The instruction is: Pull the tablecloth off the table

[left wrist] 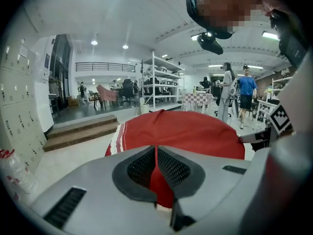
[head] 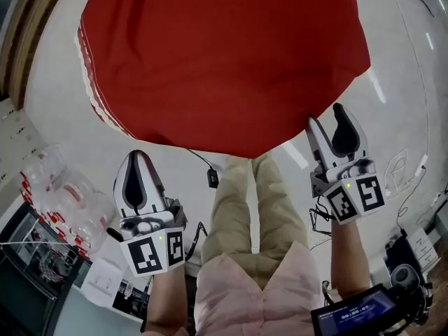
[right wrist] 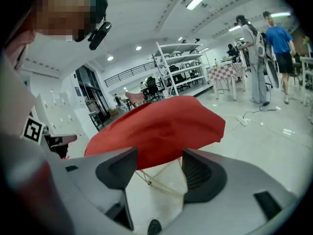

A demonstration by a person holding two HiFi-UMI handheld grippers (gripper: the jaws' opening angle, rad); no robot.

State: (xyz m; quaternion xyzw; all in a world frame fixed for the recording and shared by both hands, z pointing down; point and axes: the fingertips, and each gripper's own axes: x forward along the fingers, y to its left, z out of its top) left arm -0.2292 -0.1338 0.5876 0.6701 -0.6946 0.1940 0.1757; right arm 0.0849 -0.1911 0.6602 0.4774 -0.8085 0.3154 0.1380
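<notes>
Above the pale floor (head: 59, 128), ahead of the person's legs (head: 241, 201), the red tablecloth (head: 224, 61) hangs spread out, its white-striped border on the left. Left gripper (head: 135, 161): jaws closed tight on a fold of the cloth's near edge. Right gripper (head: 327, 117): jaws wide apart, with the cloth's near right edge at their tips and neither pad pressing it. Cannot tell what sits under the cloth.

Pale pink top (head: 255, 292) down at 6 o'clock, khaki trousers (head: 245, 201) just above. White-grey left gripper (head: 136, 158) at 8 o'clock, black pads (head: 133, 184), black-and-white marker cube (head: 155, 250) with a green light. Same build for right gripper (head: 325, 115) at 3 o'clock, thin black cables (head: 318, 219) trailing just below.
</notes>
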